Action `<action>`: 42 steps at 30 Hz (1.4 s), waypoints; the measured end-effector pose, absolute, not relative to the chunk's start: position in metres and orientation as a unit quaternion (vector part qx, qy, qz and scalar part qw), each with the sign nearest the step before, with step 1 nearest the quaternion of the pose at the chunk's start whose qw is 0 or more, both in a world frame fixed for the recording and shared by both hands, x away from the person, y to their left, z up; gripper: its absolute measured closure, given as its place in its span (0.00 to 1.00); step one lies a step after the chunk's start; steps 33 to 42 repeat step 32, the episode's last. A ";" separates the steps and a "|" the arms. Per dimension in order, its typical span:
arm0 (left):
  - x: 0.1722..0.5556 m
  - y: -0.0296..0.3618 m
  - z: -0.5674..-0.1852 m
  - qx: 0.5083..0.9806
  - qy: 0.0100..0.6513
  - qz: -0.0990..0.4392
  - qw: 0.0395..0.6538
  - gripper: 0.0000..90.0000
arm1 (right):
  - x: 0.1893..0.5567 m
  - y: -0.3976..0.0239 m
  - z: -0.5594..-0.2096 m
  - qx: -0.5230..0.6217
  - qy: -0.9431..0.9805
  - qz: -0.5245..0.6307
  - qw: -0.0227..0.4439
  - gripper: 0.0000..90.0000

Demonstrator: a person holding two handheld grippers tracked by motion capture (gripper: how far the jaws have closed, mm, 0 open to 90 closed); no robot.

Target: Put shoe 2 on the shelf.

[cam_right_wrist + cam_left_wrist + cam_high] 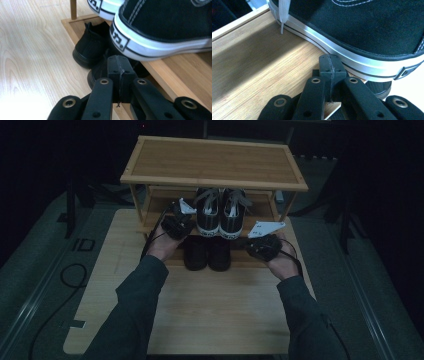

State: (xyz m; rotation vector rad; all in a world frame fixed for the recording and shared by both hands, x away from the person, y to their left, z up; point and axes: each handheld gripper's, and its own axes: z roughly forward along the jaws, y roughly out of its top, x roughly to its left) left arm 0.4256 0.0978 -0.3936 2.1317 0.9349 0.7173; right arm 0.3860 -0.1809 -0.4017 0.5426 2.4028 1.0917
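In the high view we hold the left gripper [181,220] and right gripper [260,242] on either side of a pair of sneakers [221,212] on the rack's middle shelf [155,200].

In the left gripper view our jaws are pressed together, empty, beside a sneaker sole.

In the right gripper view our jaws are likewise together, empty, below the sneaker heel, with black shoes [90,50] beneath.

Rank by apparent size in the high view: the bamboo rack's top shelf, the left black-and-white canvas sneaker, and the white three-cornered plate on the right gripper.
1. Bamboo rack's top shelf, largest by far.
2. Left black-and-white canvas sneaker.
3. White three-cornered plate on the right gripper, smallest, though nearer the camera.
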 end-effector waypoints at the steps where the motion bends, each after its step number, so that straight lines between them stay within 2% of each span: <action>1: 0.426 0.098 -0.394 0.821 0.360 0.276 0.346 1.00 | 0.386 -0.182 -0.403 0.197 0.870 0.394 0.221 1.00; 26: 0.426 0.124 -0.387 0.815 0.372 0.289 0.338 0.97 | 0.390 -0.209 -0.423 0.231 0.873 0.376 0.207 0.98; 42: 0.424 0.127 -0.387 0.811 0.374 0.290 0.344 0.97 | 0.390 -0.213 -0.426 0.237 0.873 0.375 0.205 0.98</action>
